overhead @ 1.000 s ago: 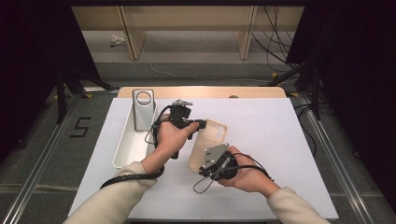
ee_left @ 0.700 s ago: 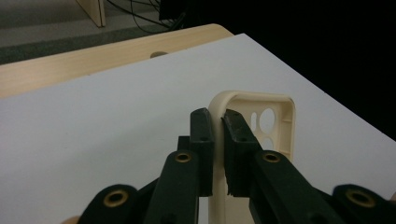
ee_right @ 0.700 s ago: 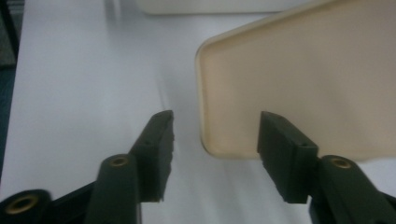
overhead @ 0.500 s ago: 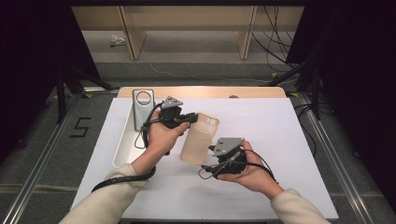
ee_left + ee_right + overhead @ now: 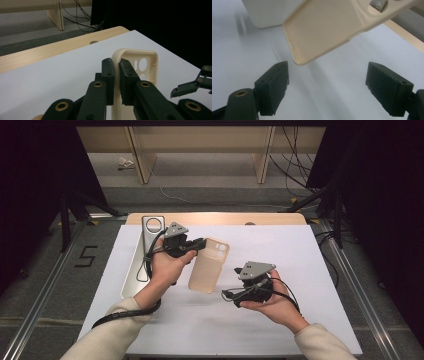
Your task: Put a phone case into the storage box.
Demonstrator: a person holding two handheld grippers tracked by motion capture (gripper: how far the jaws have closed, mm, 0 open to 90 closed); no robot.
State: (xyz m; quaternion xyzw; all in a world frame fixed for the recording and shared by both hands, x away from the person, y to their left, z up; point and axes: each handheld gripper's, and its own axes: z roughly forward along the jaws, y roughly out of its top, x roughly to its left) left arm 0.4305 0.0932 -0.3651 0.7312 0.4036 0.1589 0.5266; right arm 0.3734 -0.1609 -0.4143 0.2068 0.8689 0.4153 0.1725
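Note:
A beige phone case (image 5: 209, 265) hangs tilted over the white table, camera cutout end farthest from me. My left gripper (image 5: 200, 242) is shut on the case's rim near that cutout; in the left gripper view its jaws (image 5: 117, 72) pinch the case (image 5: 147, 62) edge. My right gripper (image 5: 231, 297) sits lower right of the case, a little apart from its near end. Its jaws have just been opening and stand wide (image 5: 327, 85), with nothing between them. The case's lower end (image 5: 324, 27) floats just beyond the pads.
A long white tray (image 5: 131, 275) lies along the table's left side, with a grey flat piece (image 5: 152, 232) with a round hole at its far end. A wooden strip (image 5: 215, 218) borders the far edge. The right gripper's fingers (image 5: 190, 86) show in the left gripper view.
The right gripper has opened off the case's near end and drawn back to the right. The left hand has carried the case a little left and away from me.

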